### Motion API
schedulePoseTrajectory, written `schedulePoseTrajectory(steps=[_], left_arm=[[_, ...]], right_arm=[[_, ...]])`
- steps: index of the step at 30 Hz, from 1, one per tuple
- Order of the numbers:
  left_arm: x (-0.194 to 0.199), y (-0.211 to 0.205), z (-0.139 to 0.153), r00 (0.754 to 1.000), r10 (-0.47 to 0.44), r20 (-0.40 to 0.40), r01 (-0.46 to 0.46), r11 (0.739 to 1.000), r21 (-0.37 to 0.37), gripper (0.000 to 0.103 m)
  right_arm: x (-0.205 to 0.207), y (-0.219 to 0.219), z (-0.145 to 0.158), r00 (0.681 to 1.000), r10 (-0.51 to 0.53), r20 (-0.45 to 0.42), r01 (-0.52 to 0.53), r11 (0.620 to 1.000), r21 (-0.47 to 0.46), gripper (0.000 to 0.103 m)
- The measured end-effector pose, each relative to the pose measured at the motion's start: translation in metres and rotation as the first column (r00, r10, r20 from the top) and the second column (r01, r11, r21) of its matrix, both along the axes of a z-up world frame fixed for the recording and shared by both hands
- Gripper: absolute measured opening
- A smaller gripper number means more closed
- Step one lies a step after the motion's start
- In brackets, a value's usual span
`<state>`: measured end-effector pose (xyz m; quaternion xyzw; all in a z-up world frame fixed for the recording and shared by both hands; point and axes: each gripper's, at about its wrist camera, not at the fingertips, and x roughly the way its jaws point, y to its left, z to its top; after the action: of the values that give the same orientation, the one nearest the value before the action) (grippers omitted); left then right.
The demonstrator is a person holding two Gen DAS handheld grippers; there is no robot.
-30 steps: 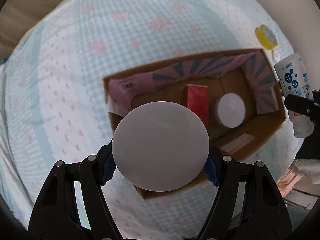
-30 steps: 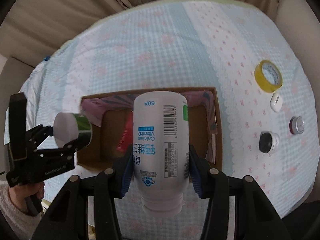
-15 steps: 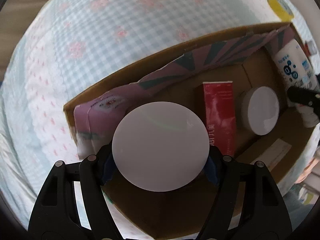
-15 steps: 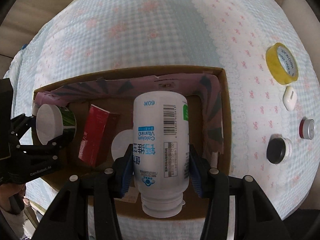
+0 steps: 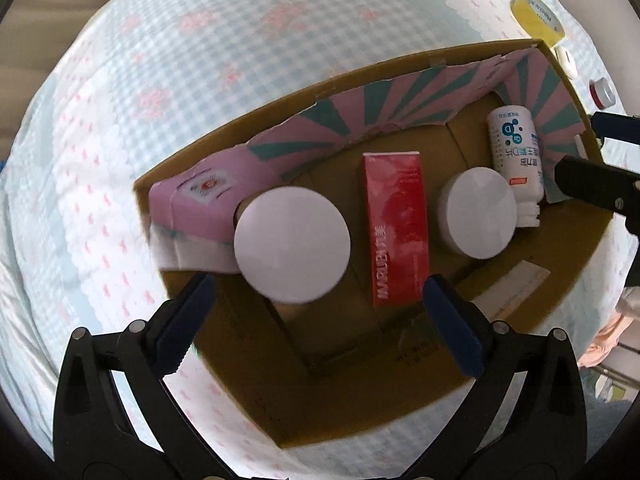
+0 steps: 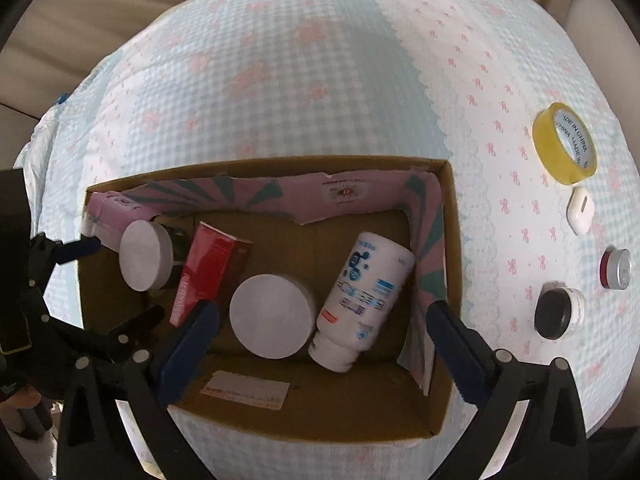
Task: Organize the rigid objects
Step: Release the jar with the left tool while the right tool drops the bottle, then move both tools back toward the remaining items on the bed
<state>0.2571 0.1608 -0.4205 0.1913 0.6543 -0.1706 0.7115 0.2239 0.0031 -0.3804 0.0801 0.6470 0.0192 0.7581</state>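
Left gripper [image 5: 318, 300]: blue-padded fingers [image 5: 188, 312] spread wide, gripping nothing, hovering over the near-left end of the brown cardboard box [image 5: 360, 396]. Just past the fingertips, the white-lidded green round jar [image 5: 292, 244] sits in the box's left corner, clear of both pads.

Right gripper [image 6: 320, 328]: fingers [image 6: 456, 340] also wide apart and empty, above the box's [image 6: 320, 420] right half. The white plastic supplement bottle [image 6: 362, 298] lies tilted between them on the box floor, cap toward the camera, touching neither pad.

Left of the bottle sits a white round flat tin [image 6: 272, 316], then a red rectangular carton [image 6: 210, 276]. A pink-and-teal printed cardboard liner [image 6: 340, 194] runs along the far and right walls.

On the checked blue-pink cloth [image 6: 280, 80] right of the box: black-lidded small jar [image 6: 554, 314], red-and-silver small cap [image 6: 616, 268], white earbud case [image 6: 580, 210], yellow tape roll [image 6: 564, 148].
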Motion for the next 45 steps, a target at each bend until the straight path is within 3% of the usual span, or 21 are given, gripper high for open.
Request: schedulePoseTrajectory(steps=[9, 18, 30, 37, 45], left_arm=[[-0.028, 0.014, 0.051, 0.995, 0.066, 0.076, -0.064, 0.997, -0.032, 0.103], [-0.059, 0.037, 0.11, 0.979, 0.114, 0.17, -0.104, 0.992, -0.066, 0.103], [-0.107, 0.02, 0.181, 0.945, 0.157, 0.288, -0.114, 0.98, -0.161, 0.103], [-0.126, -0.011, 0.206, 0.925, 0.204, 0.32, -0.136, 0.966, -0.222, 0.103], [-0.131, -0.098, 0.221, 0.893, 0.244, 0.378, -0.168, 0.96, -0.223, 0.103]], right_arm=[[-0.016, 0.004, 0.038, 0.996, 0.007, 0.086, -0.006, 1.0, -0.004, 0.103], [-0.041, 0.014, 0.099, 0.986, 0.043, 0.16, -0.037, 0.999, -0.041, 0.103], [-0.086, -0.003, 0.176, 0.966, 0.026, 0.257, -0.007, 0.997, -0.073, 0.103], [-0.117, -0.054, 0.21, 0.952, -0.016, 0.305, 0.045, 0.995, -0.089, 0.103], [-0.139, -0.15, 0.213, 0.945, -0.037, 0.326, 0.085, 0.987, -0.135, 0.103]])
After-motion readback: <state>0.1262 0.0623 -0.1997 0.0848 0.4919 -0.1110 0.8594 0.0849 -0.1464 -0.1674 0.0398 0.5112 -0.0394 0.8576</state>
